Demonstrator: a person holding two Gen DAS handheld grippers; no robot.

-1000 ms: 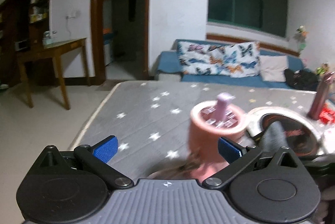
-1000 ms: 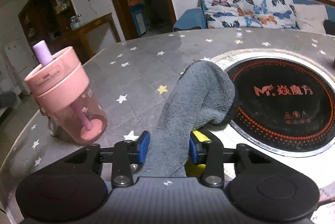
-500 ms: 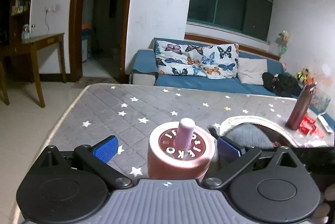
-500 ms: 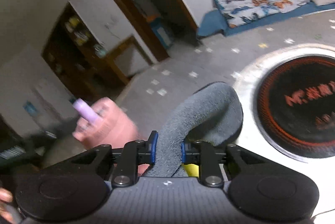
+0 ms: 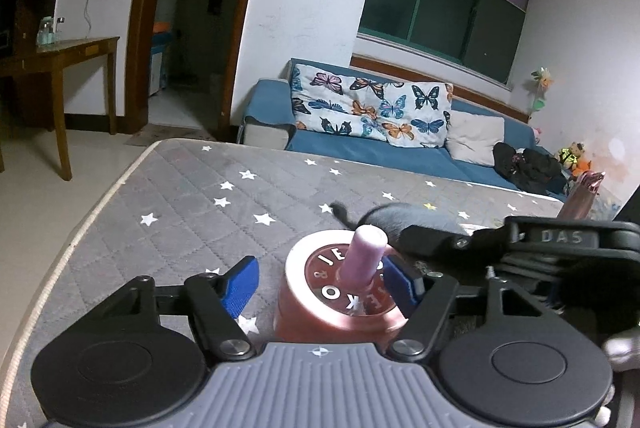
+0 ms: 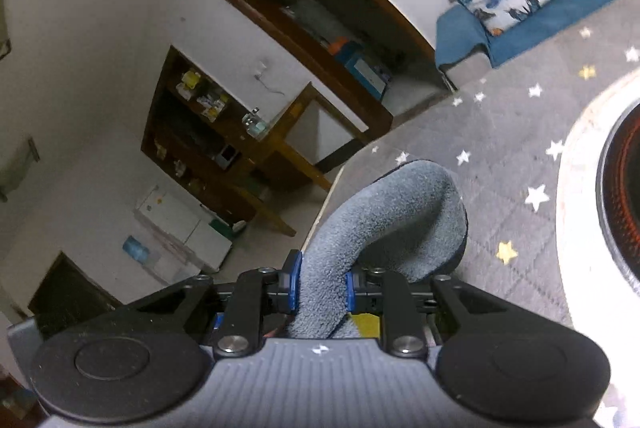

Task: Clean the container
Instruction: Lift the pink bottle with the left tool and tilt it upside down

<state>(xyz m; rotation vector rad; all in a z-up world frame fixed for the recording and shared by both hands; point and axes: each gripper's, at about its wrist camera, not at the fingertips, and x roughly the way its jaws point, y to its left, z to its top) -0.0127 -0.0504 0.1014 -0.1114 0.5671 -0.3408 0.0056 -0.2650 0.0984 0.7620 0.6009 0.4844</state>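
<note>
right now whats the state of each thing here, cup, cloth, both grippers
pink cup: upright on the star-print cover, lid on, straw sticking up
left gripper: jaws have just been closing around the cup; right pad touches the lid, left pad still off it
grey cloth: folded over, pinched at its lower end
right gripper: shut on the cloth, raised off the table

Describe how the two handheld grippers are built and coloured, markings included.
Both the left gripper and right gripper share one build: ribbed grey body, black linkage arms with silver pivot screws, round black side discs, blue-padded jaws. The right gripper's black housing reads "DAS" in the left wrist view.
</note>
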